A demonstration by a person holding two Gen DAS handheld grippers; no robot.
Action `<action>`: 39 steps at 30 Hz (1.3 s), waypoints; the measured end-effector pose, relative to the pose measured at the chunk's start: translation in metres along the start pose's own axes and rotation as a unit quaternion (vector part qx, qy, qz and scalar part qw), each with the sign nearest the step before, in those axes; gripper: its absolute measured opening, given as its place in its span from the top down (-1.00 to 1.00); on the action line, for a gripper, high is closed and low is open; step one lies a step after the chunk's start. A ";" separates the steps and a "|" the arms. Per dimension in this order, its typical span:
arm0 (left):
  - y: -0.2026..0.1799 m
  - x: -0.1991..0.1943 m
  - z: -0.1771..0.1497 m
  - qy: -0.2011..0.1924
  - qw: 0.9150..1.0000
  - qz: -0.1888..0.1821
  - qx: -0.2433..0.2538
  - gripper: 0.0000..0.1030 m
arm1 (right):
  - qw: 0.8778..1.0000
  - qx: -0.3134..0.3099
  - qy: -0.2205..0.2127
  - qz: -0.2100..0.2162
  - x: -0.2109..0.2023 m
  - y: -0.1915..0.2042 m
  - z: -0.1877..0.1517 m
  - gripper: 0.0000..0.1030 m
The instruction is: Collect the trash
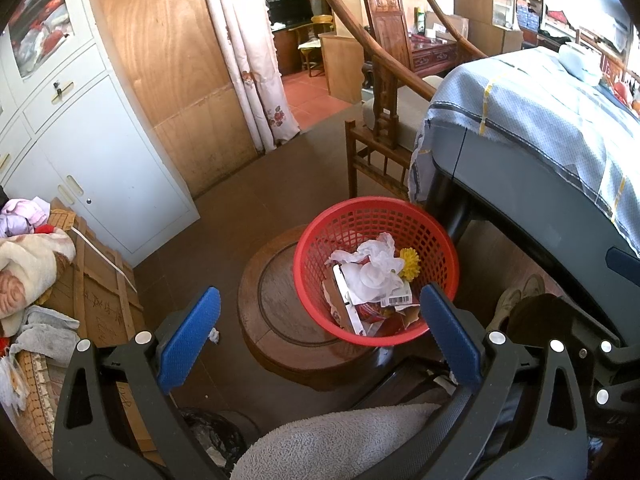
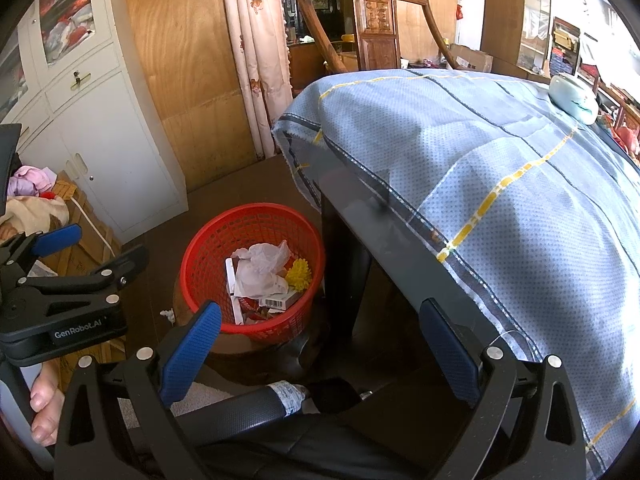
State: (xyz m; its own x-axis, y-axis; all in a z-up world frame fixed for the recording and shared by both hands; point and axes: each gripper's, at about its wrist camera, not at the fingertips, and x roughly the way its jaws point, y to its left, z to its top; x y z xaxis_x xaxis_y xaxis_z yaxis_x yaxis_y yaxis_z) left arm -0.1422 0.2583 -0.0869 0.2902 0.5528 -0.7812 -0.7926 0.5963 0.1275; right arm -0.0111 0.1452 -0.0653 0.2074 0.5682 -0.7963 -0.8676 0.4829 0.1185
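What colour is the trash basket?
Red, with a lattice wall; the basket shows best in the left wrist view.

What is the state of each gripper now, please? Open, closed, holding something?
Left gripper: open, holding nothing, above the red basket.
Right gripper: open, holding nothing.

A lived-in room of a home, used also for storage. Shown by a table under a blue checked cloth [image 2: 480,168], carved wooden armchair [image 1: 384,92] beside it, floral curtain [image 1: 256,60] at a doorway to another furnished room. White metal cabinet [image 1: 96,152] with folded bedding behind its glass doors; blankets and clothes [image 1: 28,264] piled on flat wooden crates. Red plastic basket [image 1: 360,216] on a low round wooden stand [image 1: 272,304], filled with household trash [image 1: 372,276]: crumpled plastic, paper packaging, a yellow flower.
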 end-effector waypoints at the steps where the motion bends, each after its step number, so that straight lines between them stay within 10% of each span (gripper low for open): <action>1: 0.000 0.000 0.000 0.000 1.000 0.000 0.001 -0.87 | 1.000 0.000 0.000 0.000 0.000 0.000 0.000 -0.89; 39: -0.002 0.000 -0.005 0.004 1.000 -0.001 0.003 -0.87 | 1.000 0.000 0.000 0.000 0.000 0.000 0.000 -0.89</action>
State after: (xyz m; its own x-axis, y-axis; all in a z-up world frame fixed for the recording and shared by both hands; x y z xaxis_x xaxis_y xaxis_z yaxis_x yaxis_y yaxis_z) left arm -0.1426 0.2543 -0.0901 0.2879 0.5464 -0.7865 -0.7889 0.6009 0.1288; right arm -0.0117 0.1452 -0.0652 0.2070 0.5682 -0.7965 -0.8675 0.4830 0.1191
